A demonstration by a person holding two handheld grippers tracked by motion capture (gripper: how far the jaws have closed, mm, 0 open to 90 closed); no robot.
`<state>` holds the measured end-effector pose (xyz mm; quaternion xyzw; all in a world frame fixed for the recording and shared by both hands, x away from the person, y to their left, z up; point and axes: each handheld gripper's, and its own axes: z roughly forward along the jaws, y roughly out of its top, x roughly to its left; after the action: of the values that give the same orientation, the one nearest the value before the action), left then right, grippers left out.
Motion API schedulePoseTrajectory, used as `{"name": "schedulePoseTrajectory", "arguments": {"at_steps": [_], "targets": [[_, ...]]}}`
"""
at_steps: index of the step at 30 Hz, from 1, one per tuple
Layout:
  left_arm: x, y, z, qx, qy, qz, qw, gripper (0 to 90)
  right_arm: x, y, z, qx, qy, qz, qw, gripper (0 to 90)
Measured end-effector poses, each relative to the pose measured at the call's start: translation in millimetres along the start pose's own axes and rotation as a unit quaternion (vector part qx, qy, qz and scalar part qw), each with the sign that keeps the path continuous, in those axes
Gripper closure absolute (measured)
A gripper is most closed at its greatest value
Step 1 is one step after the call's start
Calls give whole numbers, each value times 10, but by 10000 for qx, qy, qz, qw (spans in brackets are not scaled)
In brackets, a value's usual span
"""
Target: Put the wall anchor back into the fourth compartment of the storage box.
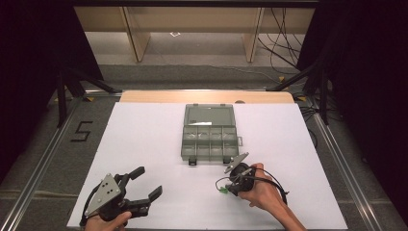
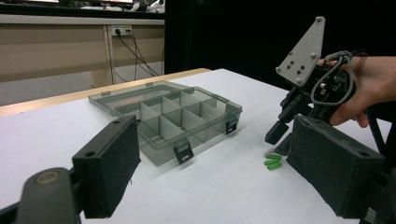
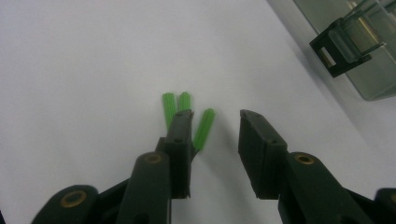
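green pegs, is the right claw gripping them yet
Cannot tell. In the right gripper view one peg lies loose in the right claw; its left jaw overlaps the others, contact unclear.

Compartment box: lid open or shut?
Open. The compartment box has its lid folded flat behind it, dividers exposed; visible compartments look empty.

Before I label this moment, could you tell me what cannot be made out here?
- Green wall plugs, right gripper view: the right gripper's left jaw covers two; contact unclear.
- High view: the hand hides those jaws.
- Organizer box: cut off by the frame edge.
- Left gripper: open.
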<state>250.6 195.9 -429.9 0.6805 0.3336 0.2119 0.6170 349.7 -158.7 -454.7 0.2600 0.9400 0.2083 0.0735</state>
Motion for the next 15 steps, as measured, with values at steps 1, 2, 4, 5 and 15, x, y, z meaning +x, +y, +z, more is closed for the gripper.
{"name": "schedulePoseTrajectory", "arguments": {"at_steps": [1, 2, 4, 5, 15], "targets": [[2, 1, -1, -3, 3, 3, 10000, 160, -1, 4, 12, 30, 3, 3, 10000, 671], [3, 2, 0, -11, 4, -3, 10000, 160, -3, 8, 22, 81, 36, 20, 10000, 679], [1, 1, 0, 0, 1, -2, 10000, 161, -3, 16, 48, 156, 68, 27, 9999, 696], [-1, 0, 1, -1, -3, -2, 10000, 160, -5, 19, 62, 170, 107, 19, 9998, 703], [-2, 0, 1, 4, -6, -14, 10000, 161, -25, 63, 98, 419, 170, -65, 9990, 842]]}}
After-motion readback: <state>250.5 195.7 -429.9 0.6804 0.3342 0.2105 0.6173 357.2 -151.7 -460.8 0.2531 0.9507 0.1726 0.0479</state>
